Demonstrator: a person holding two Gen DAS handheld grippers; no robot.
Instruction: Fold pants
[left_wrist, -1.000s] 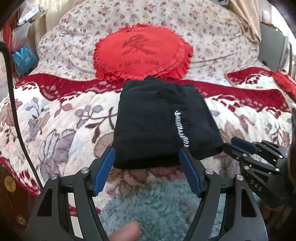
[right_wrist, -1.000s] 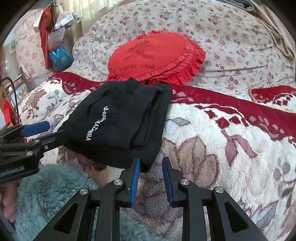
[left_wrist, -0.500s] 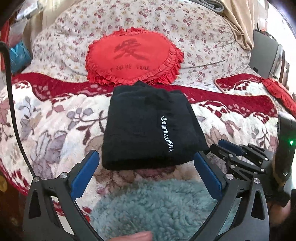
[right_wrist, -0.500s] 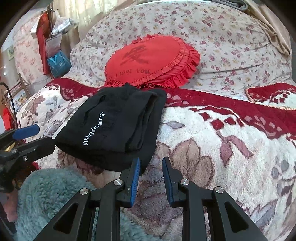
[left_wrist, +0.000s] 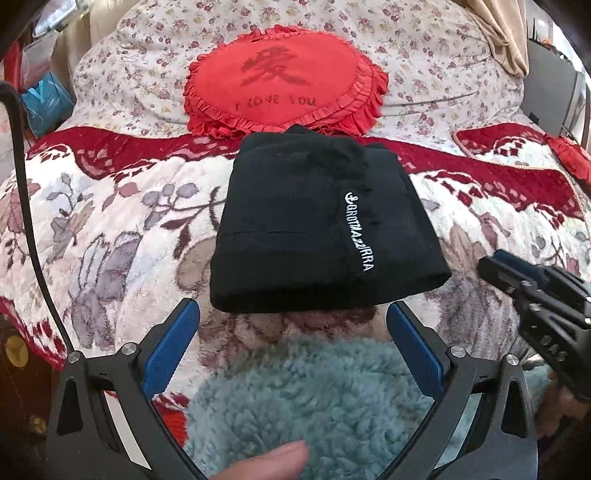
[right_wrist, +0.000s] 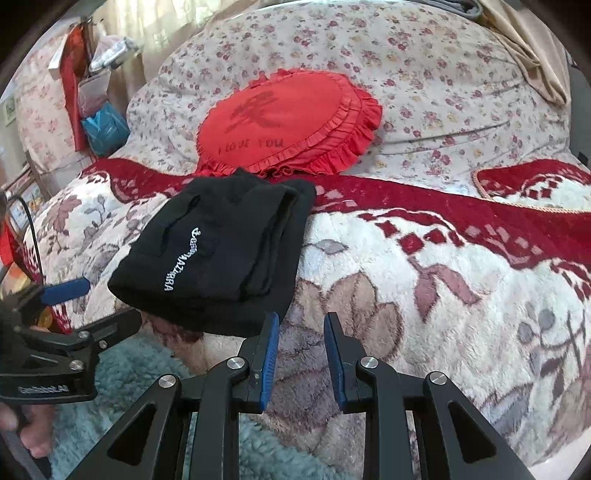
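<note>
Lying folded into a compact black bundle: pants (left_wrist: 325, 229) (white lettering facing up), resting on the floral blanket (left_wrist: 110, 229), just in front of the red heart cushion (left_wrist: 284, 81). Hovering just short of the near edge, fingers spread wide and gripping nothing: left gripper (left_wrist: 293, 332). Sitting beside the bundle's right corner, fingers narrowly parted, empty: right gripper (right_wrist: 301, 343).

Ahead of my left gripper (left_wrist: 291, 332): folded black pants (left_wrist: 321, 236) block the centre of the bed; open blanket (left_wrist: 110, 229) lies to their left. Behind the pants: red heart cushion (left_wrist: 284, 81) touching their far edge, closing that approach. Ahead of my right gripper (right_wrist: 300, 343): bare blanket, unobstructed, with the pants just beside its left finger (right_wrist: 269, 343).
</note>
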